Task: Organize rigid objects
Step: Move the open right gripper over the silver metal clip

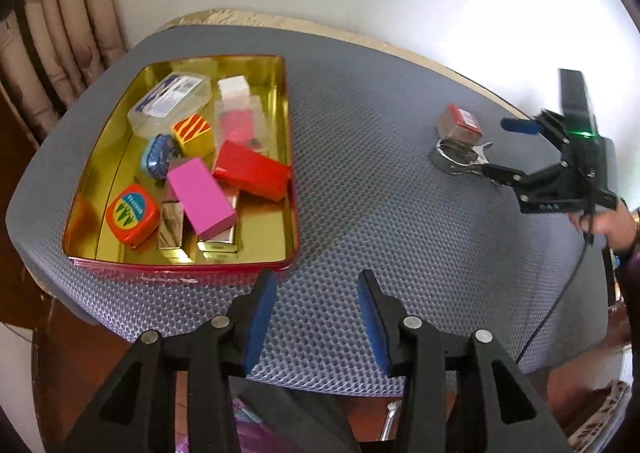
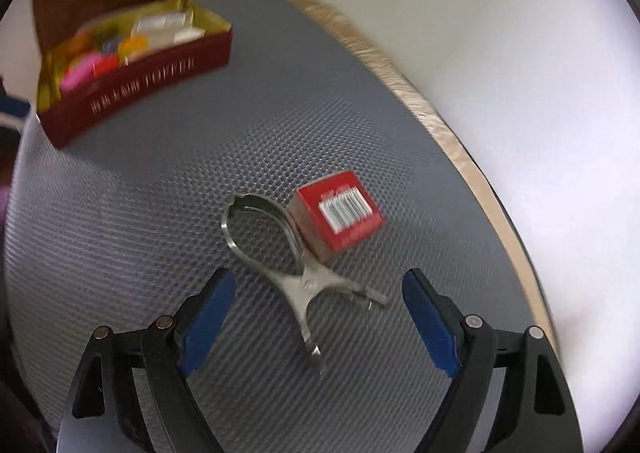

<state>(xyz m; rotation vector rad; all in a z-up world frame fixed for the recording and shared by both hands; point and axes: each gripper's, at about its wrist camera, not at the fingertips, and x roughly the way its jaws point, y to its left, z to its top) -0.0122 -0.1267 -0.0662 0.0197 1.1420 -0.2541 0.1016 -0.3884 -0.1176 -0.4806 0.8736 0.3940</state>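
In the left wrist view, the left gripper (image 1: 318,317) fills the bottom of the frame, its jaws partly apart with nothing between them, over the near edge of the grey mesh mat (image 1: 380,213) that covers the desk. At centre left sits a tin (image 1: 294,189), gold inside and red outside, crowded with small things: a pink box (image 1: 200,195), a red box (image 1: 250,171), a clear plastic case (image 1: 170,101) and an orange tape measure (image 1: 132,215). At the right of that frame the right gripper (image 1: 508,149) reaches in, held by a hand (image 1: 608,221).

In the right wrist view, the right gripper (image 2: 320,325) has its jaws wide and empty, with the handles of a metal clamp (image 2: 280,257) lying on the mat between them, untouched. A small red box (image 2: 340,213) with a barcode rests against the clamp's ring, at centre frame. The tin (image 2: 136,85) stands at upper left, well apart.
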